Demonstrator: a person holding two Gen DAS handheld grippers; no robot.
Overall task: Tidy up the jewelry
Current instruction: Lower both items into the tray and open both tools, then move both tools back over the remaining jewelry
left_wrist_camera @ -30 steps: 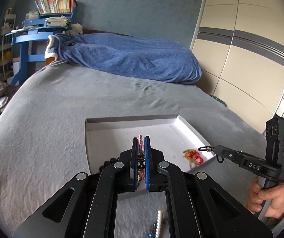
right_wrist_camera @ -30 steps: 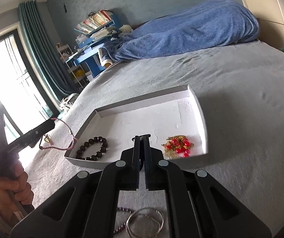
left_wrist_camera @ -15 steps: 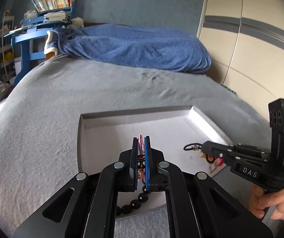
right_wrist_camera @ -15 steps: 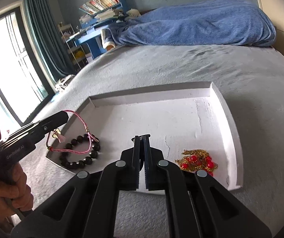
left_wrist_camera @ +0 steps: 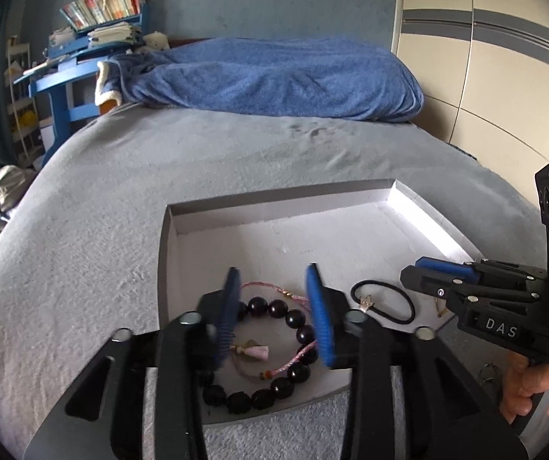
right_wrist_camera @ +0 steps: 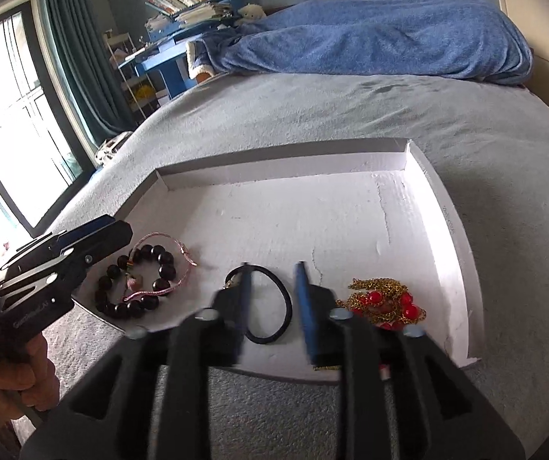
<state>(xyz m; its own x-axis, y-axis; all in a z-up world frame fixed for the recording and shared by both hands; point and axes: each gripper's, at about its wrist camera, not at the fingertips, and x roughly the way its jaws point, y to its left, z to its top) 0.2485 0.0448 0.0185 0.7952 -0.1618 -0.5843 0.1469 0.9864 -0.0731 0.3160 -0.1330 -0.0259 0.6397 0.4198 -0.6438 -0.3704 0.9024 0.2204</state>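
Observation:
A shallow white tray (left_wrist_camera: 274, 201) (right_wrist_camera: 274, 159) lies on the grey bed. My left gripper (left_wrist_camera: 274, 299) hovers low over its near left corner, jaws opening. Under them a pink cord bracelet (left_wrist_camera: 270, 287) with a tassel lies loose on a dark bead bracelet (left_wrist_camera: 293, 318). My right gripper (right_wrist_camera: 274, 295) is over the tray's front middle, jaws opening too. A black hair tie (right_wrist_camera: 274, 306) with a small charm lies flat on the tray floor below them, touched by neither pad. A gold chain with red beads (right_wrist_camera: 385, 301) rests beside it on the right.
A rolled blue blanket (left_wrist_camera: 274, 76) lies across the far end of the bed. A blue desk with books (left_wrist_camera: 94, 30) stands at the back left, a window with dark curtains (right_wrist_camera: 63, 57) on the left, and a wardrobe (left_wrist_camera: 504, 76) on the right. A hand (left_wrist_camera: 535, 379) holds the right gripper.
Both grippers came down over the tray and their jaws went from shut to apart. The pink bracelet left the left jaws, and the hair tie left the right jaws; both now lie in the tray.

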